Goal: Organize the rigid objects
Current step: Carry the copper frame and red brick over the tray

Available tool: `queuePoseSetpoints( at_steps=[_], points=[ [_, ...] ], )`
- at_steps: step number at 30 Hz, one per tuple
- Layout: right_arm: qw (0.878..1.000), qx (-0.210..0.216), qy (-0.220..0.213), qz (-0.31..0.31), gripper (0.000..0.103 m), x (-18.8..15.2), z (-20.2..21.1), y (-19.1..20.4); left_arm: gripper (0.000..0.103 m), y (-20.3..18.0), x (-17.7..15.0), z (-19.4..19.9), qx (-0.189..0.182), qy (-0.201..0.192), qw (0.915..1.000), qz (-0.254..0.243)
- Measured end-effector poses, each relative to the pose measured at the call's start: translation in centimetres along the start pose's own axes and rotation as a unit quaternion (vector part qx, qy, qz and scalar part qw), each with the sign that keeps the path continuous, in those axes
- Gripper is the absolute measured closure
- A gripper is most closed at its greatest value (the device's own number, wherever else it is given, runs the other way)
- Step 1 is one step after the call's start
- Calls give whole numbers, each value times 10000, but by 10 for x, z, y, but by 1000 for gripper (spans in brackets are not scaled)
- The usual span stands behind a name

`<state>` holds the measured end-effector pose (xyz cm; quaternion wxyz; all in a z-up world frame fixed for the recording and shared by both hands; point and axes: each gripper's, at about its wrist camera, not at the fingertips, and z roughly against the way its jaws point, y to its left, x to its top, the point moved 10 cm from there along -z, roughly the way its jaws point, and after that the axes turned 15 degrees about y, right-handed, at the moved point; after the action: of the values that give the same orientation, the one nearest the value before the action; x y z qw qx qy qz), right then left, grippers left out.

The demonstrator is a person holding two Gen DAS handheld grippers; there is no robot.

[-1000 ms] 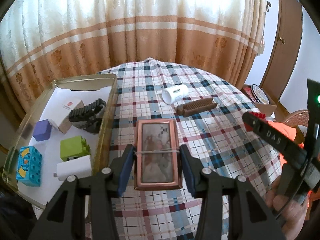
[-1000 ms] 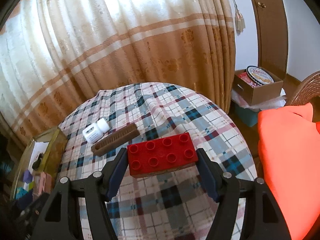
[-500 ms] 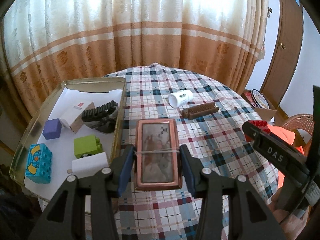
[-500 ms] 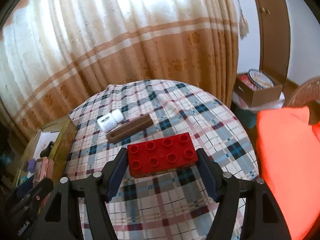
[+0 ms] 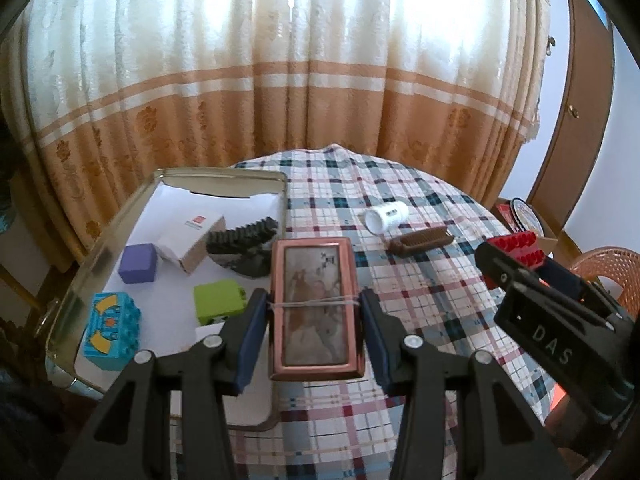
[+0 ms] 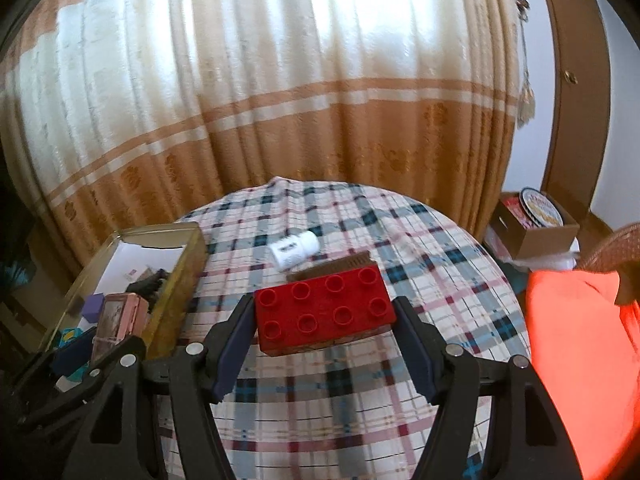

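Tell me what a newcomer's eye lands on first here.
The red brick held in the right gripper over the plaid tablecloth, and the copper-framed box clamped in the left gripper. Next, the metal tray at the table's left, holding coloured blocks. A white bottle and brown comb lie loose mid-table.

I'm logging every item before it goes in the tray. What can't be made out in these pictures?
- White bottle: label print too small, both views.
- Brown comb: mostly hidden behind the red brick, right wrist view.
- Tray contents: near items hidden behind the left gripper, left wrist view.
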<state>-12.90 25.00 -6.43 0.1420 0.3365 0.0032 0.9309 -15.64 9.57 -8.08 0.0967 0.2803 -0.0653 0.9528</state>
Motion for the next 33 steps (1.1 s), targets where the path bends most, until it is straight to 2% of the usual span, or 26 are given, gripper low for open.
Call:
queuePoseSetpoints(
  at_steps=[15, 33],
  points=[
    [9987, 63, -128, 486, 33, 9, 12, 52, 57, 41, 9, 9, 117, -158, 9992, 334],
    [9921, 88, -319, 1214, 33, 35, 14, 140, 57, 113, 17, 19, 471, -331, 9946, 869]
  ],
)
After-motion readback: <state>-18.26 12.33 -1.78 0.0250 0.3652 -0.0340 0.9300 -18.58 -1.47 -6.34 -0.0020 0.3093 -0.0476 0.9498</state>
